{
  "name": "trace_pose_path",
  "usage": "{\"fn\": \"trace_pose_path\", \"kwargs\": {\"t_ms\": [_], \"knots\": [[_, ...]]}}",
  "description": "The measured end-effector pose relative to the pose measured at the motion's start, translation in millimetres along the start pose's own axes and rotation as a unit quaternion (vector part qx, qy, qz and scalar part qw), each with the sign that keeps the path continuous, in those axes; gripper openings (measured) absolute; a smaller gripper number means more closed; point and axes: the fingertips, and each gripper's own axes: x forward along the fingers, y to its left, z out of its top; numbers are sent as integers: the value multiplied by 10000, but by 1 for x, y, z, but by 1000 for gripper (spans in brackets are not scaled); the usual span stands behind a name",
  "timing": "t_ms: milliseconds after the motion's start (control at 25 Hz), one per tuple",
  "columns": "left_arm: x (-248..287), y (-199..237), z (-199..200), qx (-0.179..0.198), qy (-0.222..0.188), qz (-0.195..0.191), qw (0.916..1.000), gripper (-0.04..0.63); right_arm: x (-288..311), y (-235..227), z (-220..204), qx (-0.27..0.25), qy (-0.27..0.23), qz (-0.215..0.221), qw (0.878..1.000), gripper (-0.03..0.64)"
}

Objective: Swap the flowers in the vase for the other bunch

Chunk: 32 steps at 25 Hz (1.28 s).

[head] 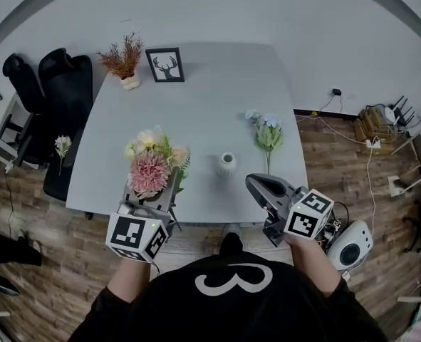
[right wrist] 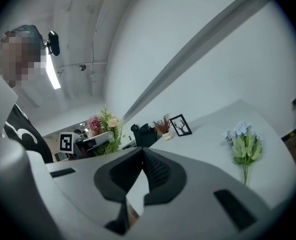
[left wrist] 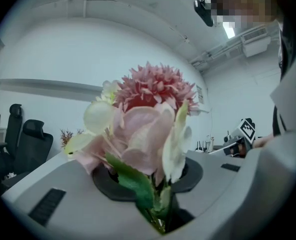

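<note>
White on black, a figure shaped like a 3 on the person's shirt (head: 233, 276) is the only writing-like mark to be read; the marker cubes (head: 135, 235) carry black-and-white square patterns, and a black-framed picture (head: 165, 64) at the desk's far edge shows a stag's head, with no brand name legible anywhere. The left tongs (head: 151, 204) pinch the stems of the pink bunch (head: 152, 164), holding it over the desk's near left edge with a large pink bloom, pale roses and green leaves upright above the jaws. The right tongs (head: 256, 185) are pressed together with nothing between them, near the front edge on the right. The small white vase (head: 226, 164) stands upright and flowerless on the desk between the two tongs, and the blue bunch (head: 267, 135) lies flat just to its right. The desk (head: 196, 98) is pale grey and matt. Beside the picture stands a dried reddish plant in a white pot (head: 125, 59). Black office chairs (head: 60, 98) stand at the left, the floor (head: 46, 241) is wood-patterned, the wall is plain white, and cables run along the wall at the right (head: 372, 142).
</note>
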Motion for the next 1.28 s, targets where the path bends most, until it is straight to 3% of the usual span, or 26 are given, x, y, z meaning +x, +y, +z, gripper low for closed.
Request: {"fn": "trace_pose_path", "kwargs": {"t_ms": [520,1280], "knots": [[18,-32,26,169,-633,-366,9972,132,-34,0,-10,57,-90,-308,9995,8],[115,-47,98,254,-1388,-530,9886,132,-61,-57,17,183,-314,-617,9974,8]]}}
